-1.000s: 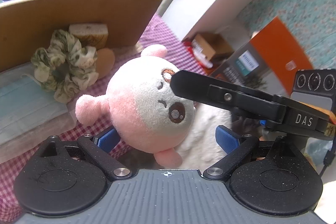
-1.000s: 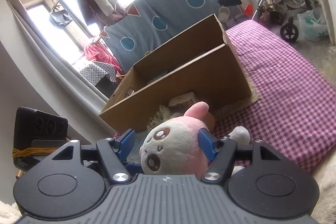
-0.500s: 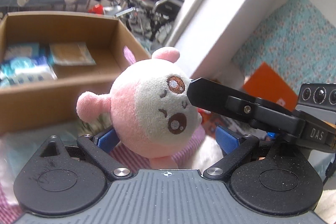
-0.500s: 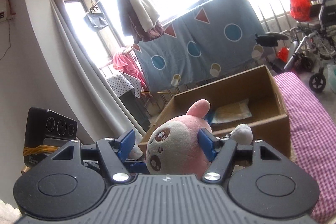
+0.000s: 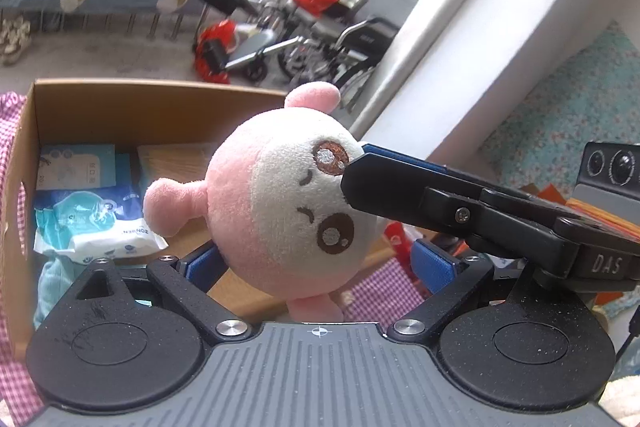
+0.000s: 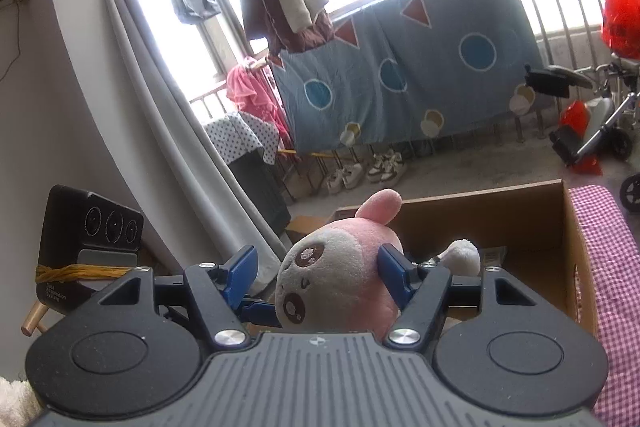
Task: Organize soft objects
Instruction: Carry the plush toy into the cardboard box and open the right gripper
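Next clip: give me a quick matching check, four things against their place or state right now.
Things:
1. plush toy
2. wipes pack
3. checked cloth
4. left claw

Places or states:
A. lying inside the cardboard box
B. open, pads well apart
C. clamped in the right claw
D. spread beside the cardboard box

Pairs: 1-C, 2-A, 3-D, 4-B
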A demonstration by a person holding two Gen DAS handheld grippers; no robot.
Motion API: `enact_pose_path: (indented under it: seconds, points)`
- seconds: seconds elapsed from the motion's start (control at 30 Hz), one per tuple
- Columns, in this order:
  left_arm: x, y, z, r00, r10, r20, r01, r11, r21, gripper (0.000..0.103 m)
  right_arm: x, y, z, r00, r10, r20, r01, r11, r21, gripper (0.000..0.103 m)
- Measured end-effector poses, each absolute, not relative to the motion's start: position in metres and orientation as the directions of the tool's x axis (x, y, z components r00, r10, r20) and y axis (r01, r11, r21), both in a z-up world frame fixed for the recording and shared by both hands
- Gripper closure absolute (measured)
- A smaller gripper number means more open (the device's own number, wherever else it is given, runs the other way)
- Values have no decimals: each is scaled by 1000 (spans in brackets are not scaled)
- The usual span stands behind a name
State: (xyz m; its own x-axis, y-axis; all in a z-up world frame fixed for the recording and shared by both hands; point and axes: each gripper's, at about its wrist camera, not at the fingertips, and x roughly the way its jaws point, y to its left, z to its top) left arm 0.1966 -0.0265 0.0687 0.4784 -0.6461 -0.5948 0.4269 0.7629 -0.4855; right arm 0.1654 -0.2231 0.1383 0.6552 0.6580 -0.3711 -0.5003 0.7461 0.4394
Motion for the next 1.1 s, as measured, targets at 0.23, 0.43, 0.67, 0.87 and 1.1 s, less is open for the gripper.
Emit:
enact_pose_path:
  seconds: [0.23,0.43,0.67,0.87,1.1]
  points:
    - [276,-30,19,336,-609,-719,283,793,-540,6,261,-231,81,491,669,-558,-369,740,562,33]
    - [310,-37,-22,217,-560,-800,206,827,-523,6,308,-244,18,333,683,-650,-205,725,657,33]
    - [324,-42,-38,191,-512,-837,193,856,-480,6,333,-249,-21,271,663,-698,-77,738,671,33]
    - [322,-42,-31,189,-508,-840,207,857,-471,5,336,-249,-18,275,652,-707,-64,746,663,33]
    - [303,-28,-2,258,-513,-819,238,855,-461,4,330,-250,1,327,627,-707,-96,766,635,33]
